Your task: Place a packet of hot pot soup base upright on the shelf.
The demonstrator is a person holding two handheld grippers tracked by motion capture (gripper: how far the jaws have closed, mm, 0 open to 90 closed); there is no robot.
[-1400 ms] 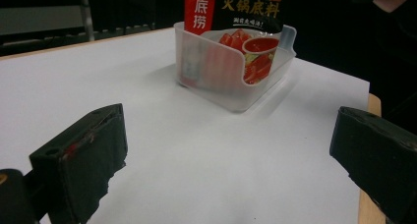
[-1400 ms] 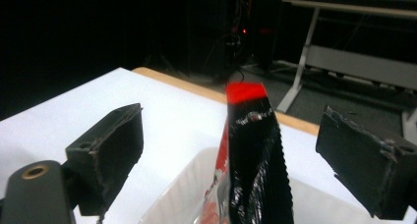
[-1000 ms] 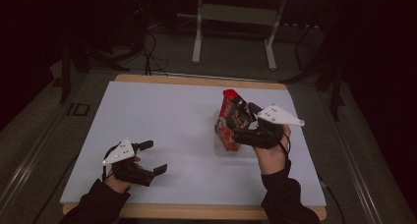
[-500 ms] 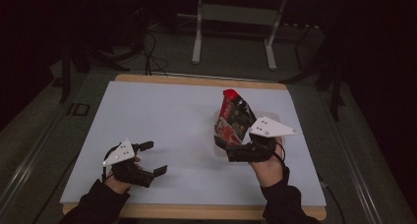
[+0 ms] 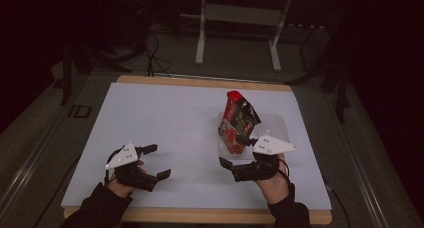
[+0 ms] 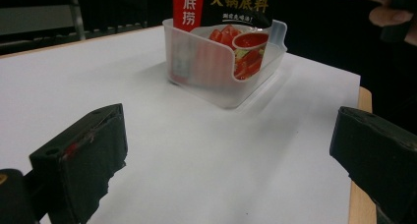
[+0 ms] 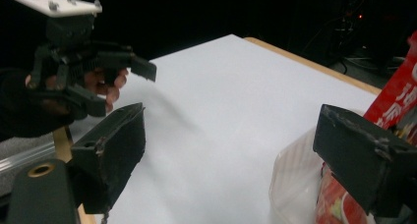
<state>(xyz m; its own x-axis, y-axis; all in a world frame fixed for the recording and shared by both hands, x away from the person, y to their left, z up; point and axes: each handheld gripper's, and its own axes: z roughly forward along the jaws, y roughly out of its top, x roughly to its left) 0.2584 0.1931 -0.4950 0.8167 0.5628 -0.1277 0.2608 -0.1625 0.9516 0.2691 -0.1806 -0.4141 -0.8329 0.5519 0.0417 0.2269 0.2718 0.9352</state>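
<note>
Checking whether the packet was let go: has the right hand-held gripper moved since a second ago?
Yes. The right hand-held gripper has drawn back toward the table's near edge, off the red packet, which stands in the clear tray. Its jaws are open.

A red and black food pouch (image 5: 238,120) is printed with white and yellow letters and a picture of red soup. A clear plastic tub (image 6: 223,81) is seen through like frosted glass. The flat surface (image 5: 165,123) is coloured white, with a light wooden edge. Each black claw (image 5: 152,162) (image 5: 234,150) is topped by a pale grey plate.
</note>
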